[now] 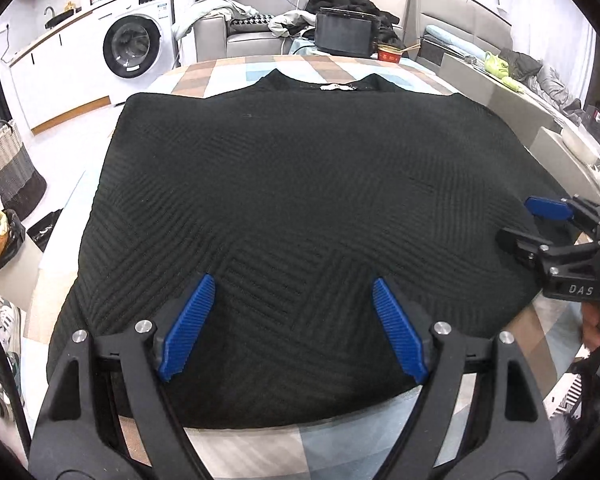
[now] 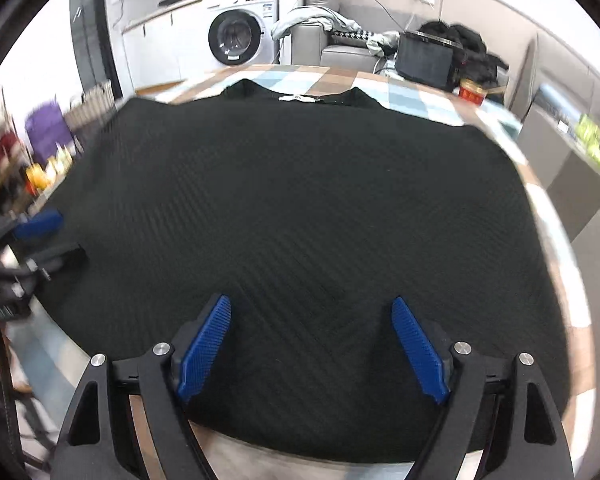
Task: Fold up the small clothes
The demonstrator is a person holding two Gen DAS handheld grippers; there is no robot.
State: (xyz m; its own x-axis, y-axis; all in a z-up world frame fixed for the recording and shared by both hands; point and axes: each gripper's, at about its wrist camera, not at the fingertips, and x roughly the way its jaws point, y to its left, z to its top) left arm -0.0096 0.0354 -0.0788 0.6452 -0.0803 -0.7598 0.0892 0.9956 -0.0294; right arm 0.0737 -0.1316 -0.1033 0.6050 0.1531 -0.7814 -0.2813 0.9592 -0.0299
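While both your grippers hang released over the near hem, the left gripper (image 1: 290,326) and right gripper (image 2: 310,350) hold nothing between their spread jaws. Beyond them the black ribbed knit top (image 1: 292,184) lies flat on the checked desk (image 1: 228,76), collar at the far edge. Judging by that, spreading looks done; every fold remains.

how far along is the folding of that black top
Done: the black top lies flat on the checked tablecloth, collar at the far edge, sides apparently already folded in. In hand: nothing; the left gripper and right gripper hang open above its near hem. Left: folding the hem toward the collar.
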